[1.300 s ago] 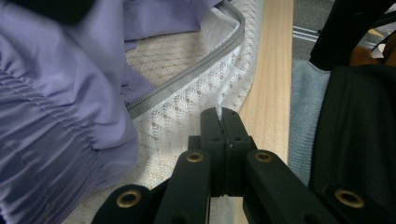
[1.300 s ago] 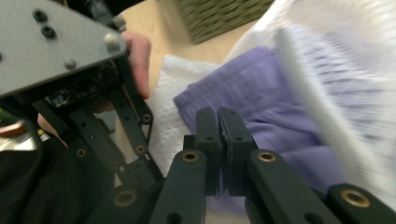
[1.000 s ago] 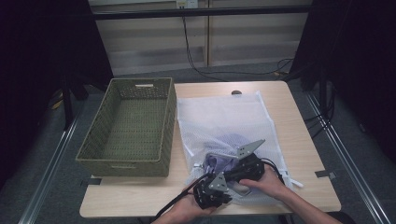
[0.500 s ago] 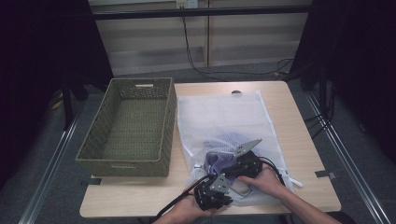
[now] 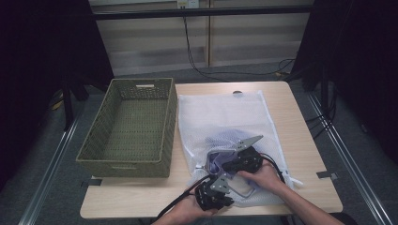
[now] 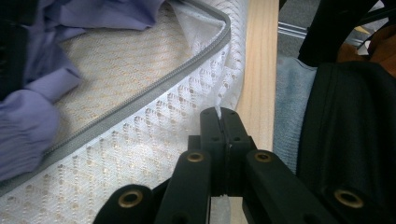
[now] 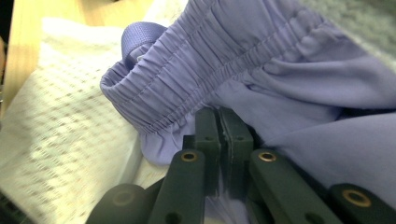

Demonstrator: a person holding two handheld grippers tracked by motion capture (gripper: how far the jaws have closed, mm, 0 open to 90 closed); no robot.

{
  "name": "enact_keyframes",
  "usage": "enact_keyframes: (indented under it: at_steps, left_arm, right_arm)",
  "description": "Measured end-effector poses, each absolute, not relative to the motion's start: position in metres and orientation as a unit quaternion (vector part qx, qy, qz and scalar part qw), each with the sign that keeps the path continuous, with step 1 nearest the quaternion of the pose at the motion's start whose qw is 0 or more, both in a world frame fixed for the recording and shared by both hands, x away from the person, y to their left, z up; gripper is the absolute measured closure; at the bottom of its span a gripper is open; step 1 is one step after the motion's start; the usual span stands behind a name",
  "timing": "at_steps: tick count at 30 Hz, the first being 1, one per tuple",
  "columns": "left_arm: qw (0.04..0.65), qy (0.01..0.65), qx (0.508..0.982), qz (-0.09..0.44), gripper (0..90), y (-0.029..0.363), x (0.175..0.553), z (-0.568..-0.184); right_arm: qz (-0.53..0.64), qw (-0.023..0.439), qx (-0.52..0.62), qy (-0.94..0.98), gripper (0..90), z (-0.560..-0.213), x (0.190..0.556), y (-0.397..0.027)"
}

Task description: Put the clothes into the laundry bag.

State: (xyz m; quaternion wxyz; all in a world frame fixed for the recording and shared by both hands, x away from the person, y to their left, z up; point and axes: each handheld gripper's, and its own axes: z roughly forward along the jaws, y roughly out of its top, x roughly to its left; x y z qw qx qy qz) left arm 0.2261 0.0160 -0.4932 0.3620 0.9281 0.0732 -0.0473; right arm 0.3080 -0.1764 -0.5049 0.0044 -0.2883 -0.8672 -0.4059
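1. Left tool (image 6: 219, 114): the jaws are pressed together on a thin white edge of the mesh laundry bag (image 6: 140, 140). In the high view this tool (image 5: 213, 194) sits at 6 o'clock on the counter (image 5: 300, 140), held by the left hand (image 5: 187, 213).
2. Right tool (image 7: 219, 116): the jaws are closed on a fold of the purple garment (image 7: 280, 93), just below its gathered elastic band. In the high view this tool (image 5: 241, 161) lies just beyond the left tool, toward 5 o'clock, with the right hand (image 5: 263, 176) around it.
3. Count: two tools, one mesh bag, one garment, one wicker basket (image 5: 131, 129), one counter.
4. Containers:
   - The mesh bag (image 5: 225, 117) lies flat on the right half of the counter, from 12 to 5 o'clock. Its grey zipper (image 6: 140, 100) is open at the near end. The purple garment (image 5: 220, 145) lies bunched at that near end, partly inside the bag and partly out at the mouth.
   - The basket occupies the left half of the counter at 9 o'clock, touching the bag's left edge; nothing lies in it.
5. Change from the earlier frames: both tools have come slightly nearer the counter's front edge, the left more than the right. The bag and basket have not moved.
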Motion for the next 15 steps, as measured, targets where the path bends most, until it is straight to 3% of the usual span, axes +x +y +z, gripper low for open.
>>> enact_keyframes:
  at_steps: [11,15]
  left_arm:
    - [0.373,0.076,0.923,-0.053,90.0,0.015,0.226,-0.495]
    - [0.370,0.073,0.925,-0.049,90.0,0.015,0.226,-0.494]
  right_arm:
    - [-0.409,0.006,-0.291,-0.865,85.9,-0.506,0.316,-0.177]
    - [-0.409,-0.002,-0.302,-0.861,81.6,-0.505,0.323,-0.176]
